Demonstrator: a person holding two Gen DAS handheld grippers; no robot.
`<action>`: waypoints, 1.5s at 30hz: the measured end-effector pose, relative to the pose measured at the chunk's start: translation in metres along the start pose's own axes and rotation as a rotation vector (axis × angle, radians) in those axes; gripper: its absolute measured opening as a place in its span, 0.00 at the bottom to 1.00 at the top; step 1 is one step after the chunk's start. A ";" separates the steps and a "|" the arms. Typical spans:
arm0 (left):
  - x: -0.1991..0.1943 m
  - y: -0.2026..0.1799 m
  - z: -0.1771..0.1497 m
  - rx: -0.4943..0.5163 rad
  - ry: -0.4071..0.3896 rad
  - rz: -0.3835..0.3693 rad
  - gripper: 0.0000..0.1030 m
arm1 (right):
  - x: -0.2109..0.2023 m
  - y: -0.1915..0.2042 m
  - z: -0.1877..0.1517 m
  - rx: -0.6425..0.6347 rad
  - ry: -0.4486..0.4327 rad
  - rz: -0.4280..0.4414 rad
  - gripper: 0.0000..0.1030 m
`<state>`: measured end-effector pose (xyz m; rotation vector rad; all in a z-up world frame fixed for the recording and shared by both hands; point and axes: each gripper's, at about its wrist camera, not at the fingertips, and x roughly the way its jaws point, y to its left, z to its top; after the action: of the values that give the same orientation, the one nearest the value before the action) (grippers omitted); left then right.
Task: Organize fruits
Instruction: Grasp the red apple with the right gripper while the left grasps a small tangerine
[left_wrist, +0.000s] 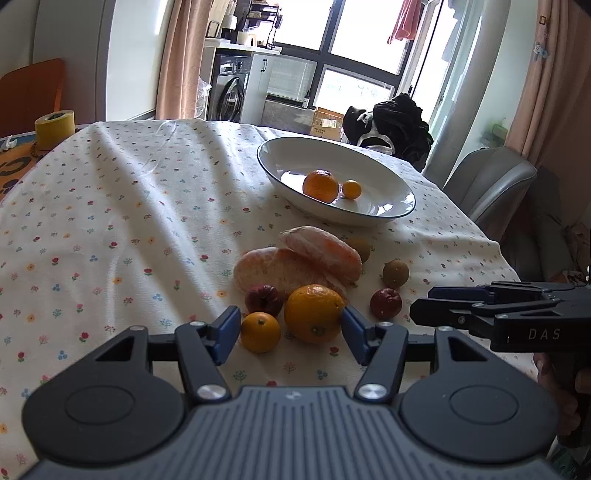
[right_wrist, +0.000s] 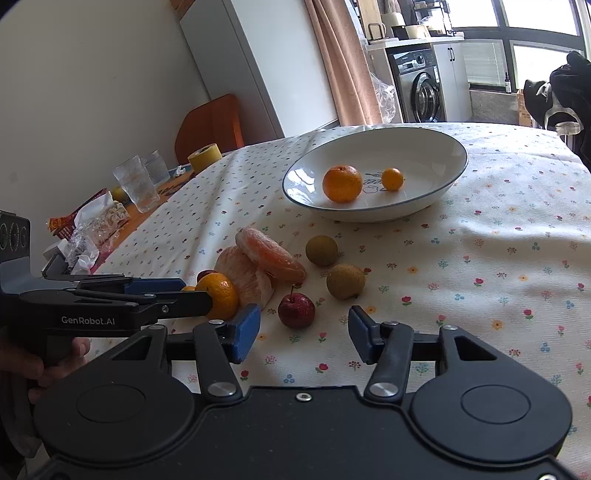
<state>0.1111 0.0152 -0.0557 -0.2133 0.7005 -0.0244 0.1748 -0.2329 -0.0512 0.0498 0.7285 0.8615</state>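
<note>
Left tongs (left_wrist: 288, 334) spread apart around a big orange (left_wrist: 314, 313) and a small orange (left_wrist: 260, 331) near the front edge of the surface (left_wrist: 110, 221), gripping neither. Right tongs (right_wrist: 303, 334) also apart, empty, just short of a red fruit (right_wrist: 296, 310). Farther back, a white bowl (right_wrist: 436, 147) holding two oranges

Right gripper (right_wrist: 303, 334) jaws spread wide, empty, low over the floral tablecloth (right_wrist: 498, 258), a small red apple (right_wrist: 296, 310) just ahead between the pads. Left gripper (right_wrist: 192, 293) comes in from the left edge, its fingers on either side of an orange (right_wrist: 221, 295) beside peeled pomelo segments (right_wrist: 258, 266). Two brown round fruits (right_wrist: 334, 266) sit near; white bowl (right_wrist: 443, 184) behind holds a mandarin (right_wrist: 342, 183) and a kumquat (right_wrist: 392, 179).
</note>
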 end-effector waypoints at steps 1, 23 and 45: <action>0.000 0.000 0.000 0.001 0.000 -0.005 0.52 | 0.002 0.000 0.000 0.000 0.003 0.004 0.51; 0.003 0.018 -0.006 -0.029 0.001 0.004 0.28 | 0.031 0.011 0.007 -0.045 0.023 0.019 0.31; -0.019 0.023 0.001 -0.069 -0.071 -0.005 0.22 | 0.011 0.019 0.015 -0.057 -0.015 -0.005 0.23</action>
<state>0.0961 0.0395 -0.0474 -0.2805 0.6305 0.0024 0.1760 -0.2090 -0.0401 0.0037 0.6894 0.8755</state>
